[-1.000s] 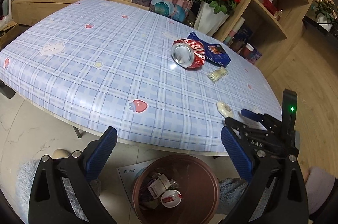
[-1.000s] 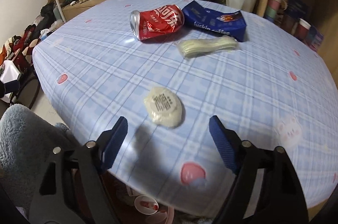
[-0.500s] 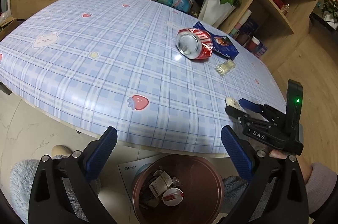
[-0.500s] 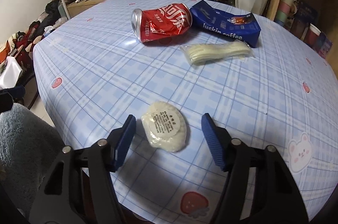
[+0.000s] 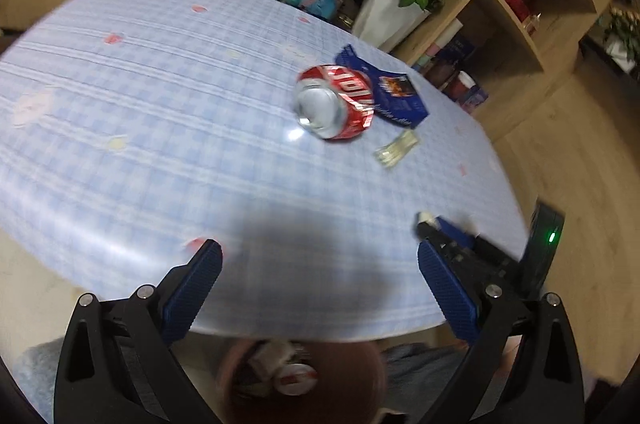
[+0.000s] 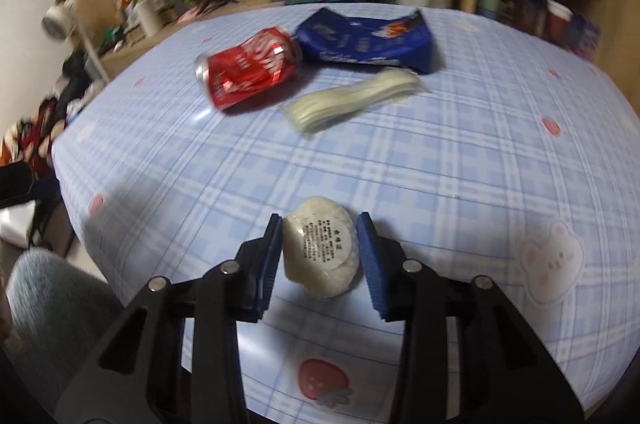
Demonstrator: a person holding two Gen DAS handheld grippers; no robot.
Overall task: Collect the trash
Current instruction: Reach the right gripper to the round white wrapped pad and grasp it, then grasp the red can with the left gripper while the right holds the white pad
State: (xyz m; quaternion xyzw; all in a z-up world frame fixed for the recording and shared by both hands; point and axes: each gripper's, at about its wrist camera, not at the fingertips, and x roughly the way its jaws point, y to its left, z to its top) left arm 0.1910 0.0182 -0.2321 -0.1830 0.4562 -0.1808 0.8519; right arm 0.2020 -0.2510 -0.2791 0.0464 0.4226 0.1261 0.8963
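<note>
1. Closure is under way on the right gripper (image 6: 320,256): its jaws have just been closing from a wide spread and now stand narrow around the round white packet (image 6: 320,252). The left pad appears to touch the packet's edge; a thin gap seems to remain at the right pad, so a firm grip is not yet confirmed.
2. The packet lies flat on the checked tablecloth (image 6: 460,163), near the table's front edge. Pickup looks imminent.
3. The left gripper (image 5: 320,288) hangs wide and empty above the near table edge, having shifted in over the cloth since a second ago.
4. The trash bin (image 5: 360,364) sits on the floor directly below that edge, partly filled; the route from packet to bin is short and unobstructed.
5. The crushed red can (image 6: 248,71), blue wrapper (image 6: 368,39) and clear sleeve (image 6: 352,99) lie well apart from the packet, further in on the table.
</note>
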